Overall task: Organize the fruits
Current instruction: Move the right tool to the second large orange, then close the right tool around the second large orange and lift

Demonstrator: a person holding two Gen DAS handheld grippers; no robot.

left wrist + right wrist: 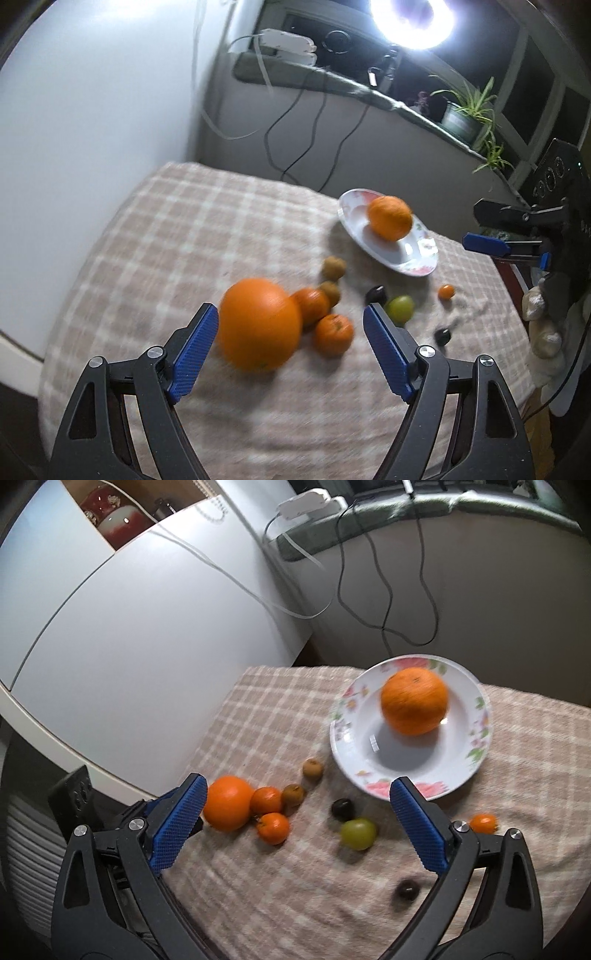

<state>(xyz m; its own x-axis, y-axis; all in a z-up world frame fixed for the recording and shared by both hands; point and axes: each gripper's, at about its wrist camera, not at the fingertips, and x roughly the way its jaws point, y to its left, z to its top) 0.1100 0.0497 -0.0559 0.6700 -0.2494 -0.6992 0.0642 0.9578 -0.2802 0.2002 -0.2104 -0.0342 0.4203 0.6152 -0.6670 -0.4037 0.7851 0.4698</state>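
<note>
Fingers [195, 350] of the left gripper [291, 350] stood apart, framing the large orange [258, 323].
Firm, round and roll-prone, it wanted gripping across its widest middle.

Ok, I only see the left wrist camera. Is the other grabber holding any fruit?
Observer: No. The right gripper is wide open, with nothing in it.
Child: My grabber's finger hides part of the green fruit. Is it whole?
Observer: Yes. The green fruit is round and whole, and it lies on the cloth next to a dark fruit.
Child: Is there anything else I can't see?
Observer: A red and white jar stands in an open cupboard nook, up on the left.
</note>
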